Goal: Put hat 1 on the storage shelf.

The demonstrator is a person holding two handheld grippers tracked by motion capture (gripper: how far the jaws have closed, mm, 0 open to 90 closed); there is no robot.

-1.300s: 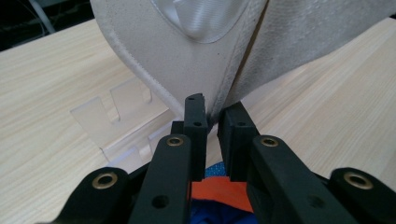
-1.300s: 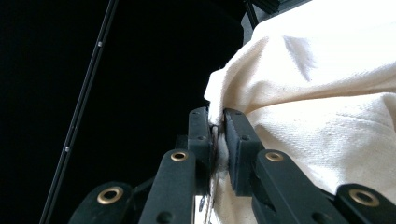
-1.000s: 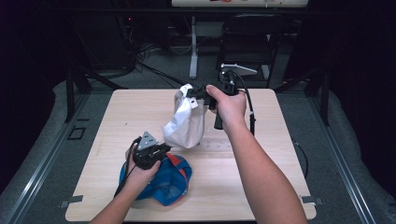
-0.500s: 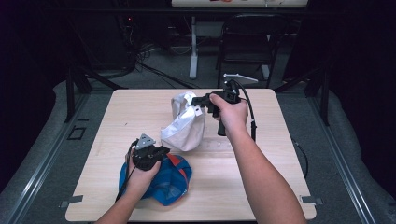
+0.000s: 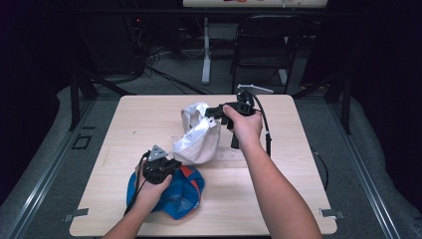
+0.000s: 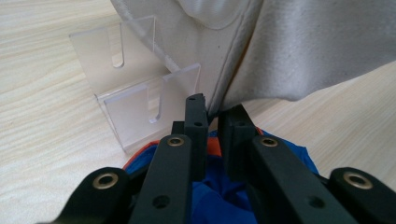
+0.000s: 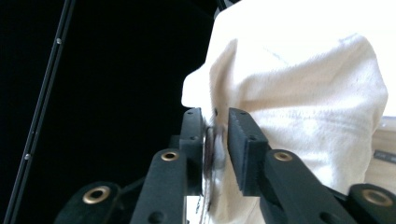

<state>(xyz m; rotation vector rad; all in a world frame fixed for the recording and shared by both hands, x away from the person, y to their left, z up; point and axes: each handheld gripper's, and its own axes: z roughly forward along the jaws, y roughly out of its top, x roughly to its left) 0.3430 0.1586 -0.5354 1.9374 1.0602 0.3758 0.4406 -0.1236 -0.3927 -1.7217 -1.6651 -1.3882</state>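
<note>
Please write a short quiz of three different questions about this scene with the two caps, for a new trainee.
1. True or false: the right gripper is shut on the white cap.
2. Which item lies under the left gripper? A) a blue and orange cap B) a green towel C) a red box
3. Fill in: beside the white cap stands a clear ______ stand with slots.

Key
1. True; in the right gripper view its jaws pinch the white fabric.
2. A, the blue and orange cap on the wooden table.
3. Plastic.
</note>
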